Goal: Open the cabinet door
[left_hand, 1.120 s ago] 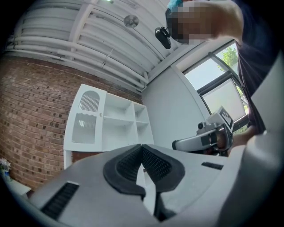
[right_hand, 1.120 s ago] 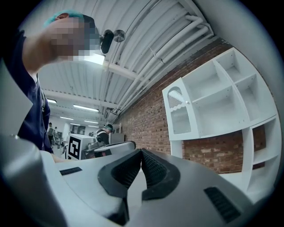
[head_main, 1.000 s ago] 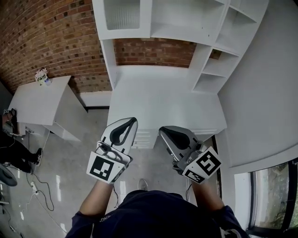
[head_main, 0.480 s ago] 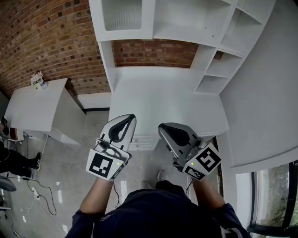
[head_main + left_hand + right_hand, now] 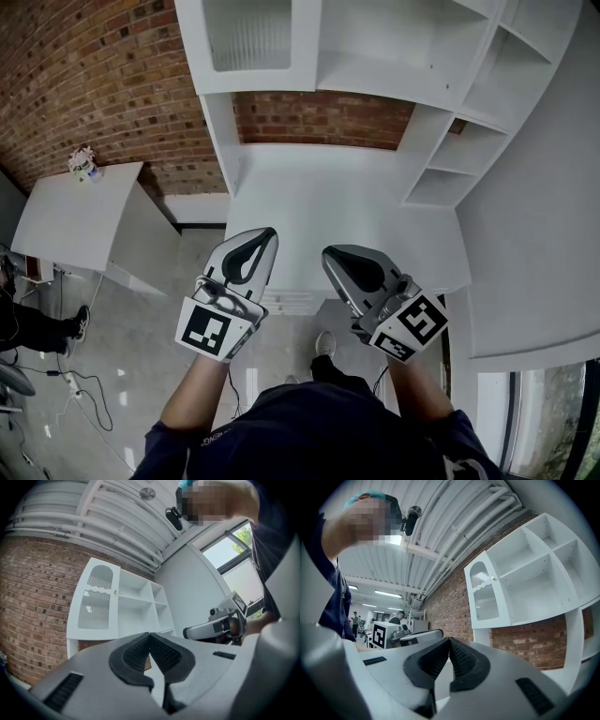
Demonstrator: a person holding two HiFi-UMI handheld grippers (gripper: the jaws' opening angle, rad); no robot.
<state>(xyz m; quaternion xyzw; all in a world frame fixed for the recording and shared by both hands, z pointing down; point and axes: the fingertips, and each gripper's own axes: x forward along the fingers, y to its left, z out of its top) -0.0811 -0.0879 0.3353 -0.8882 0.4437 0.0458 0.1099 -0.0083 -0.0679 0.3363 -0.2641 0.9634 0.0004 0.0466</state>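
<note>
Brick wall (image 5: 84, 84) behind, cabinet door (image 5: 248, 36) well beyond left gripper (image 5: 265, 237) jaws.

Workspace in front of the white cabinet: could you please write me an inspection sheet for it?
Surface: white desk top, nothing seen on it.
Job's things: cabinet door with ribbed glass, shut; its knob untouched.
Clutter: small flower pot on the side table.
Grippers: left claw and right claw both shut, empty, short of the cabinet.
Cables: cable on the floor at left.
Surroundings: brick wall, open shelves, window.
</note>
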